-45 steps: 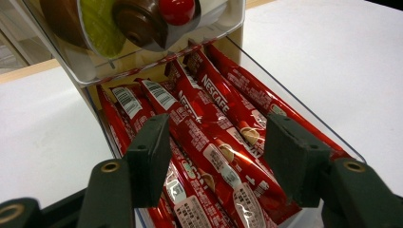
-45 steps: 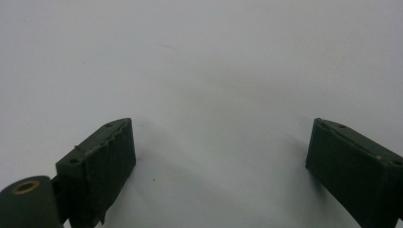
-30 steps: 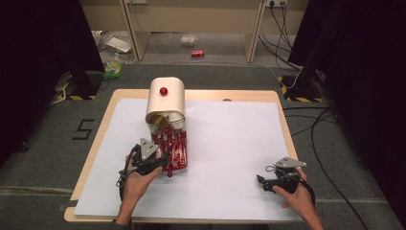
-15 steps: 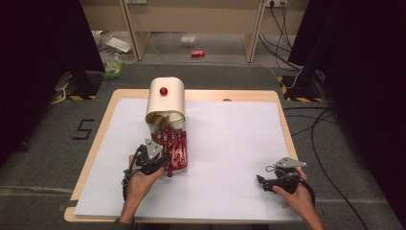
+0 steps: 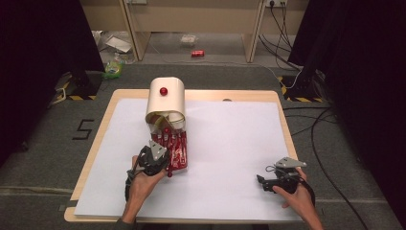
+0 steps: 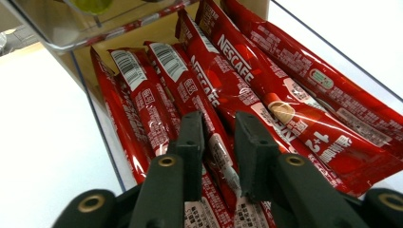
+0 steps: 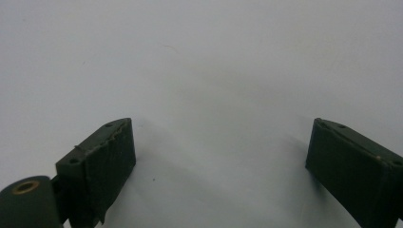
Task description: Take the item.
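Since a second ago your left gripper [image 5: 160, 160] has edged a little deeper into the clear plastic drawer tray [image 6: 97, 126], and its jaws have just been closing around one of the red Nescafé coffee-mix sachets [image 6: 219, 151]. In the left gripper view that sachet runs between the two black pads; they stand close on either side of it, but you cannot tell from the pictures whether they already press on it. Your right hand has kept its place.

Nearest you, your right gripper [image 5: 272, 181] sits low over the white paper sheet [image 5: 230, 143] at the right front of the table, well apart from the tray. Its jaws are spread wide, with nothing but bare paper between them in the right gripper view.

Farther in, at the left, your left gripper points into the near end of the tray, where the other red sachets [image 6: 309, 95] lie side by side and overlapping, lengthwise toward the box.

Beyond them stands the cream, round-topped box with a red knob [image 5: 165, 100], which the tray is pulled out of, near the far edge of the light wooden tabletop [image 5: 239, 95].
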`<state>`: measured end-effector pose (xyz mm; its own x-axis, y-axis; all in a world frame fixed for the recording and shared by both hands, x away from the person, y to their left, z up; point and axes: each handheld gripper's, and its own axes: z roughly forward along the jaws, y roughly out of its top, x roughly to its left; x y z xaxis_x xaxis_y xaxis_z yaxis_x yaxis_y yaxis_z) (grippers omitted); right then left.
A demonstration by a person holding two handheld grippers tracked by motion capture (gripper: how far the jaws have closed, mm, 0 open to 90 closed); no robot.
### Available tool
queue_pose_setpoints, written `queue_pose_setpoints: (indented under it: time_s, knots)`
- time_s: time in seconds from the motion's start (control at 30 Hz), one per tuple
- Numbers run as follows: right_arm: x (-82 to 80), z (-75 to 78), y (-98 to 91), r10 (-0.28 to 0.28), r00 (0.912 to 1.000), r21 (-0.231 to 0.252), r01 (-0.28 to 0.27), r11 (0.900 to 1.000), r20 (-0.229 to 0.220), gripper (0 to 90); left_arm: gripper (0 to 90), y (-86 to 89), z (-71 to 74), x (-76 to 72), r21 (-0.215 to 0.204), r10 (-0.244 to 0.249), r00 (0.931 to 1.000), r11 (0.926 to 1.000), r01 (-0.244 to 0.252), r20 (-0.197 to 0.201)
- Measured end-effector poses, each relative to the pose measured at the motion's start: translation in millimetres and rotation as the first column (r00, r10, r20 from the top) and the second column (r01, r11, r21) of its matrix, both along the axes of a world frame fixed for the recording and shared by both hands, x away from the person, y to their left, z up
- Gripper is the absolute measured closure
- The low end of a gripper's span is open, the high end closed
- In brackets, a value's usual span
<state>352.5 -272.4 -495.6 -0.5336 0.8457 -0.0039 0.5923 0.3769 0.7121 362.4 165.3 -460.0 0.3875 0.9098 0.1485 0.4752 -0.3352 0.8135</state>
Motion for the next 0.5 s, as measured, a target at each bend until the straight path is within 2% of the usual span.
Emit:
queue_pose_setpoints:
  time_s: [0.2, 0.5]
  knots:
    - [0.0, 0.0, 0.0, 0.0, 1.0, 0.0, 0.0, 1.0, 0.0, 9.6, 83.4, 1.5, 1.4, -1.7, -0.009, 0.004, 0.9998, 1.0, -0.004, 0.019]
    - [0.1, 0.0, -0.2, 0.001, 1.0, -0.001, -0.001, 1.0, 0.002, 9.6, 85.3, 5.9, 9.8, -5.4, -0.033, -0.013, 0.9994, 0.9994, 0.014, 0.033]
